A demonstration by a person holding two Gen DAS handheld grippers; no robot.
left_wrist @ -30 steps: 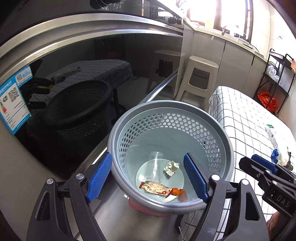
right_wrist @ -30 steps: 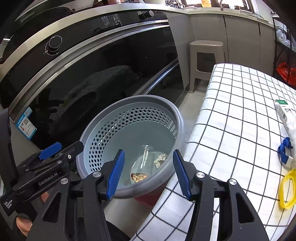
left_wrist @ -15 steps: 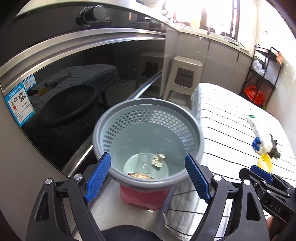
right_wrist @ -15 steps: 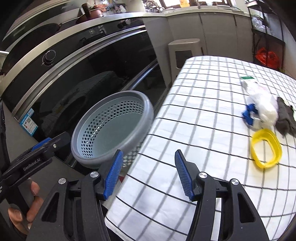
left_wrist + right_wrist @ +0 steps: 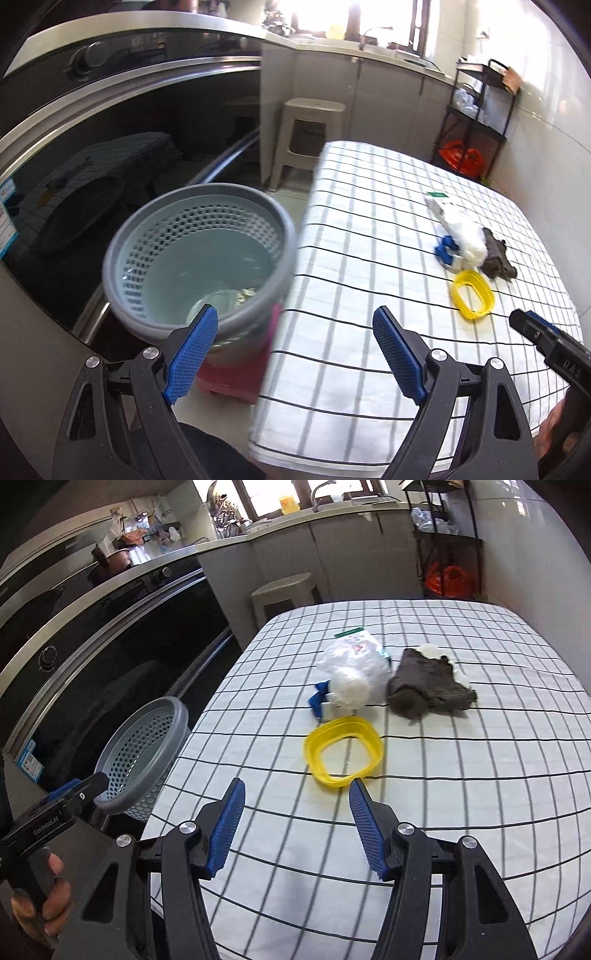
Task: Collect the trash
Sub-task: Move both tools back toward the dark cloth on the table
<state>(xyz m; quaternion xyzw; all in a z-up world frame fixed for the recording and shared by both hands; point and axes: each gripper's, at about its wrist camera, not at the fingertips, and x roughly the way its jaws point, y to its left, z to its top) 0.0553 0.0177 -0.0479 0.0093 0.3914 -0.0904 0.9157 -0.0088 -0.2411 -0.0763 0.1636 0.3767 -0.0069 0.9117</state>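
Note:
A grey perforated basket (image 5: 110, 273) stands left of the table on a pink base, with scraps at its bottom. On the checked tablecloth (image 5: 443, 812) lie a yellow plastic ring (image 5: 314, 753), a crumpled white plastic bag (image 5: 351, 672) with a blue piece (image 5: 317, 699), and a grey rag (image 5: 424, 683). My right gripper (image 5: 297, 784) hangs open just short of the yellow ring, nothing between its pads. My left gripper (image 5: 295, 312) hovers over the table's left edge beside the basket, its jaws opening and empty. The ring (image 5: 458, 291) and bag (image 5: 461, 232) lie to its far right.
A dark glass oven front (image 5: 129, 155) runs along the left behind the basket. A beige stool (image 5: 310, 129) stands beyond the table's far end. A black rack (image 5: 476, 122) with an orange bag stands at the back right by the wall.
Both grippers have swung right, away from above the basket and over the table. The basket has slid to the left in both views, and the ring, bag and rag now face the right gripper.

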